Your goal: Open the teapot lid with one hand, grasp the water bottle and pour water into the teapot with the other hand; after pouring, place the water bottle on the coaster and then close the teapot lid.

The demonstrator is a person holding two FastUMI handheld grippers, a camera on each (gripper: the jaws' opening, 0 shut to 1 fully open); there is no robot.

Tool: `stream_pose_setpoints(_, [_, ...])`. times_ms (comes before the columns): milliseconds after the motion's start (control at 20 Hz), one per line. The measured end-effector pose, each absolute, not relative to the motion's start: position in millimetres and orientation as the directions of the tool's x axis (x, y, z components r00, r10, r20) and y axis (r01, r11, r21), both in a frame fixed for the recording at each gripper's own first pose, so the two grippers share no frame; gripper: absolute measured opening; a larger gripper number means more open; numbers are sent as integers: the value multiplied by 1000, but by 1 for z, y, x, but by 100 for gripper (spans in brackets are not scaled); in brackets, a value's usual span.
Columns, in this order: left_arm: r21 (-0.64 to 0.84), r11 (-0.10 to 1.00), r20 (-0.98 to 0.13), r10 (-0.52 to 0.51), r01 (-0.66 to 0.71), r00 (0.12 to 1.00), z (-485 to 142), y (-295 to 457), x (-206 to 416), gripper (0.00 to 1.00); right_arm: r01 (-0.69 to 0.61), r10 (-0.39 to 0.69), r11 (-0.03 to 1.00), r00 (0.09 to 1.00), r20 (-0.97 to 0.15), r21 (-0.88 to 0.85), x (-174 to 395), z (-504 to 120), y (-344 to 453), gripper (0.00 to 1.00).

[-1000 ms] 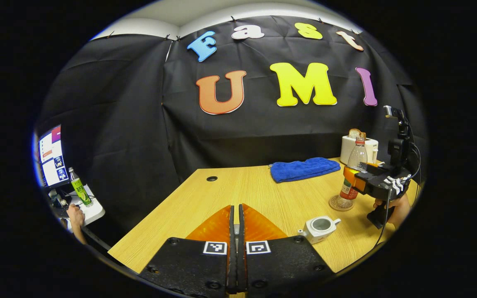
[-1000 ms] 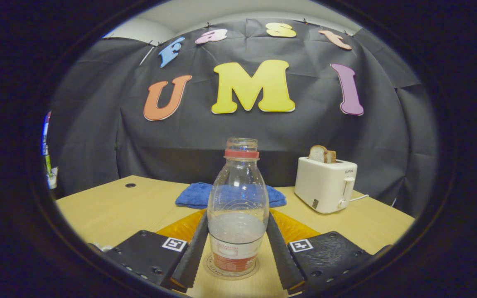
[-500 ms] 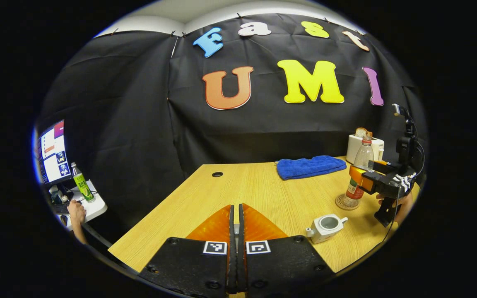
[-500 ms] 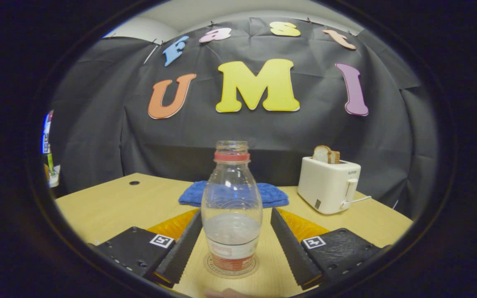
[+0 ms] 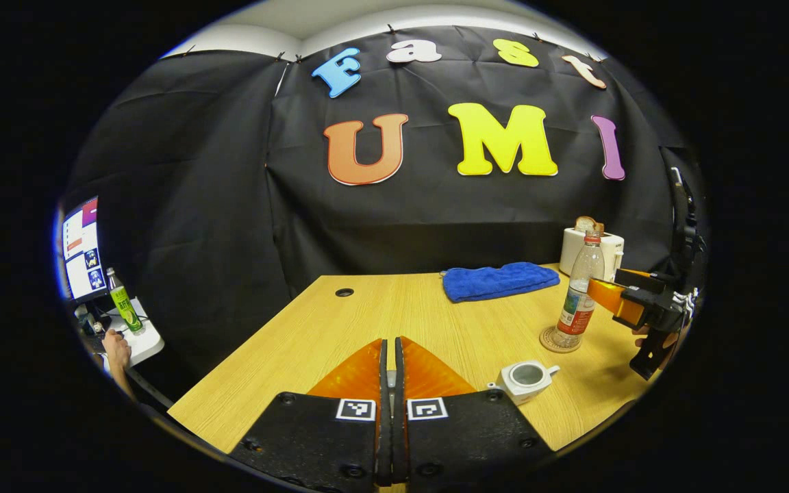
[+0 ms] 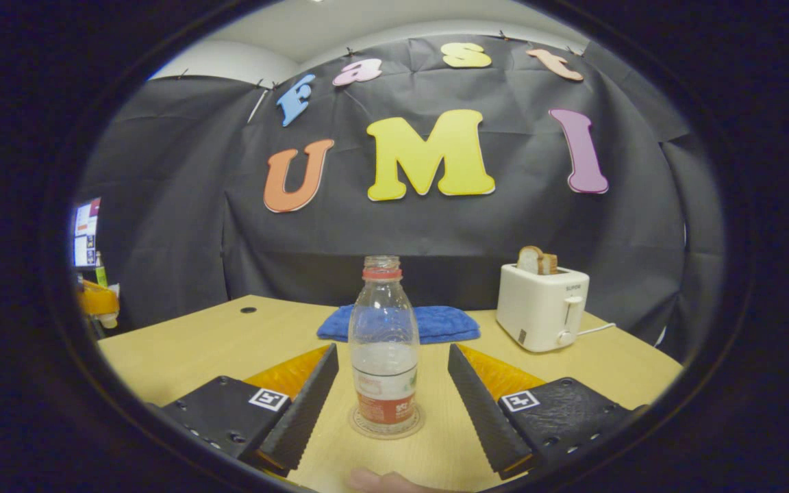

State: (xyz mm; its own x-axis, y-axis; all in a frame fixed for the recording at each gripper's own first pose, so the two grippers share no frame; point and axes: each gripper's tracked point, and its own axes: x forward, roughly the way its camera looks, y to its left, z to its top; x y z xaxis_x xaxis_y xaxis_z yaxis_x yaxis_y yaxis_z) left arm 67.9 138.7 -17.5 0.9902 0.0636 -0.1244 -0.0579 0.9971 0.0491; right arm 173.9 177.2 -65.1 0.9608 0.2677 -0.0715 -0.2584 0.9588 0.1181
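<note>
Clear plastic water bottle [image 6: 383, 342] with red label, uncapped, upright on round woven coaster [image 6: 386, 424] on pale wooden table [image 6: 196, 342]. Right gripper [image 6: 392, 390] spread wide, fingers apart from the bottle on both sides, gripping nothing. Small white ceramic teapot [image 5: 523, 378], lidless, near the bottle on its left. Left gripper [image 5: 387, 383] pressed closed; anything held between: cannot tell. Blue towel [image 6: 401, 322] and white toaster [image 6: 542, 308] far behind.
</note>
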Motion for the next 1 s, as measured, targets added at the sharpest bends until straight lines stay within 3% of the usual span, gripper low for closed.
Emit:
stream_pose_setpoints(350, [60, 997, -119, 50, -43, 992, -22, 110, 75, 3, -291, 287, 952, 957, -52, -101, 117, -75, 164, 95])
stream_pose_setpoints(650, [-3, 1000, -102, 5, -5, 995, -27, 75, 81, 3, -289, 288, 957, 957, -15, -40, 79, -71, 151, 99])
stream_pose_setpoints(750, [-40, 999, -102, -17, 13, 995, -29, 60, 83, 3, -298, 299, 954, 954, -23, 9, 70, -74, 143, 95])
stream_pose_setpoints(850, [-85, 995, -89, -67, 60, 994, -30, 41, 84, 4, -278, 278, 960, 960, -11, 34, 66, -74, 124, 99])
stream_pose_setpoints(1000, [-120, 990, -74, -80, 71, 994, -38, 28, 86, 5, -230, 230, 971, 973, 14, 60, 70, -67, 97, 95])
